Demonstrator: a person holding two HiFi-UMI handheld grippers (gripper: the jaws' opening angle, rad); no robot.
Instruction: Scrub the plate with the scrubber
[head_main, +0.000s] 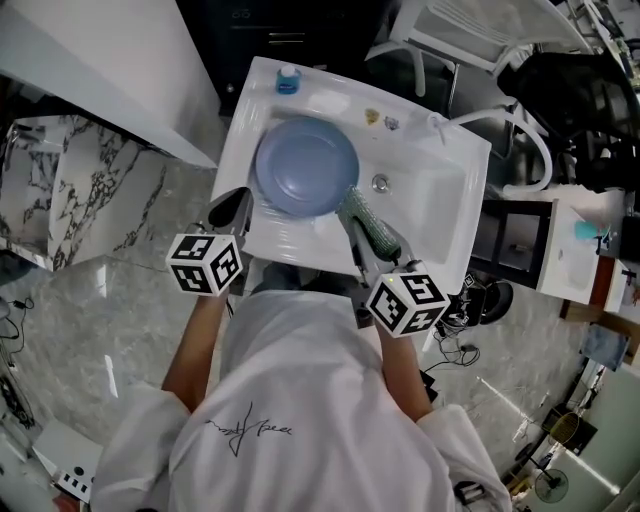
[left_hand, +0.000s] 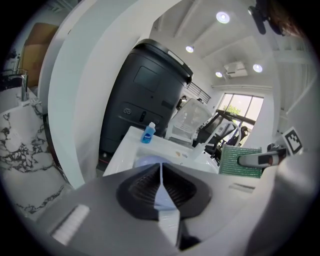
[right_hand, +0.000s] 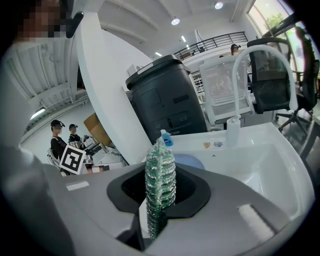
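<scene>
**Head view.** A round pale-blue plate (head_main: 305, 165) lies in the left half of the white sink (head_main: 440, 200), its face turned up, probably so that it can be rubbed. The left gripper (head_main: 238, 205) meets the plate's rim at the sink's near-left corner, most likely to steady it. The right gripper (head_main: 375, 250) reaches in over the sink's near edge with a green knobbly scrubber (head_main: 360, 212), whose far end lies at the plate's near-right rim. I cannot tell from above whether the two touch. The person's body covers part of the sink's near edge.

**Left gripper view.** The jaws are closed down to a slit with a thin pale-blue sliver pinched in it, which I take to be the plate's rim. The gripper's own body hides nearly all of the basin, and only a small arc of plate shows above it. A small blue bottle (left_hand: 148, 133) stands on the sink's far-left corner, before a black bin (left_hand: 145, 100).

**Right gripper view.** The jaws are clamped on the scrubber, which stands on edge between them, its free end forward for working. It blocks the middle of the sink, so the plate shows only as a crescent beyond the jaws.
</scene>
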